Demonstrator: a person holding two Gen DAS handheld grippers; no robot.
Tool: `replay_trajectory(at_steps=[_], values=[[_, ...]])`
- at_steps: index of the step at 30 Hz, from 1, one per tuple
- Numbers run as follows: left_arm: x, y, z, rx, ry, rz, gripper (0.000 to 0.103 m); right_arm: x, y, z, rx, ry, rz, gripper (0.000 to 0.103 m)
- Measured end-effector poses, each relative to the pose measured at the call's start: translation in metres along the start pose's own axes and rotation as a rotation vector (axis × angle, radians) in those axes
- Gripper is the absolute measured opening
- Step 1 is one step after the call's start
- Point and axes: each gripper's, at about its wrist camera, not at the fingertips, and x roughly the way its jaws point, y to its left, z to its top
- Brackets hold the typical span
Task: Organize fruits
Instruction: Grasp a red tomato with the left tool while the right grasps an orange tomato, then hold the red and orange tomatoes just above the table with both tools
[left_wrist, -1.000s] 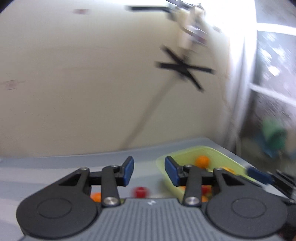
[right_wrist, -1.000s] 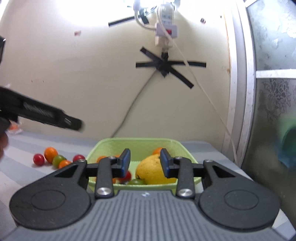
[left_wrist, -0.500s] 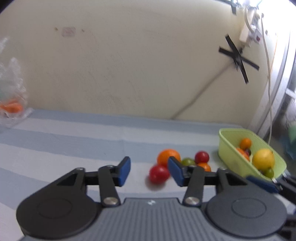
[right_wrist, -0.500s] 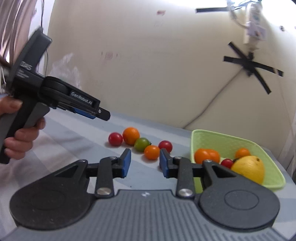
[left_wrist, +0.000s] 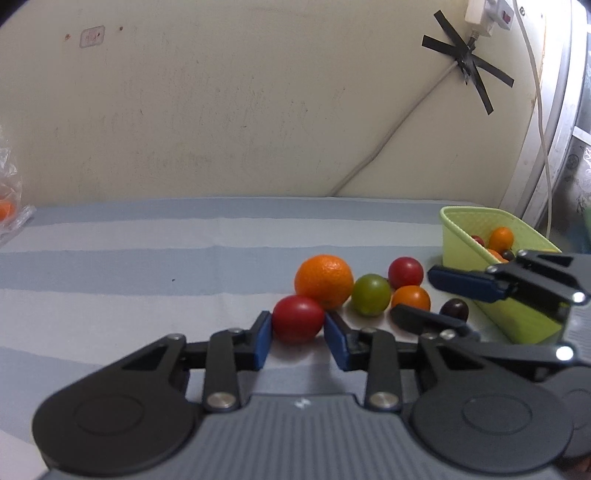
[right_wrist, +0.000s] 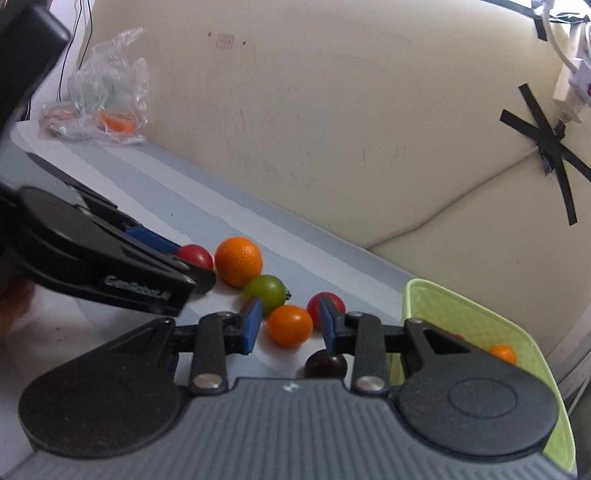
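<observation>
A red tomato (left_wrist: 297, 322) lies on the striped cloth between the blue pads of my open left gripper (left_wrist: 298, 334), which closely flank it. Behind it sit an orange (left_wrist: 324, 280), a green tomato (left_wrist: 370, 299), a small orange tomato (left_wrist: 410, 298), another red tomato (left_wrist: 405, 272) and a dark one (left_wrist: 454, 308). My right gripper (right_wrist: 290, 325) is open around the small orange tomato (right_wrist: 290, 325), apart from it. The green basket (left_wrist: 465, 254) at the right holds several fruits. The right gripper also shows in the left wrist view (left_wrist: 439, 301).
A clear plastic bag (right_wrist: 99, 107) with something orange lies at the far left by the wall. A cable and a taped power strip (left_wrist: 487, 14) hang on the wall. The striped cloth (left_wrist: 147, 258) stretches left of the fruit.
Both grippers have swung from the basket to the loose fruit and moved in low. The left now flanks the red tomato, the right the small orange tomato.
</observation>
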Motion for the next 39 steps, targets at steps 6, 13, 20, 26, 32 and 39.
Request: replay_trajectory(at_steps=[6,13,20,26,32,39], values=[[-0.002,0.0,0.0,-0.023,-0.008,-0.01,0.031,0.013,0.002,-0.002,0.002,0.06,-0.017,0.031],[-0.035,-0.011,-0.013,-0.027,-0.033,-0.111,0.031,-0.035,0.006,-0.015,0.053,-0.051,-0.028,0.031],[-0.051,-0.052,-0.037,0.058,0.009,-0.227,0.031,-0.082,0.006,-0.049,0.125,-0.058,-0.017,0.031],[-0.064,-0.078,-0.054,0.115,0.007,-0.277,0.031,-0.105,0.005,-0.076,0.229,-0.022,-0.039,0.031],[-0.067,-0.085,-0.065,0.127,0.008,-0.206,0.031,-0.115,0.008,-0.091,0.288,0.0,-0.05,0.031],[-0.064,-0.086,-0.071,0.119,-0.007,-0.136,0.034,-0.111,0.012,-0.096,0.29,0.014,-0.045,0.035]])
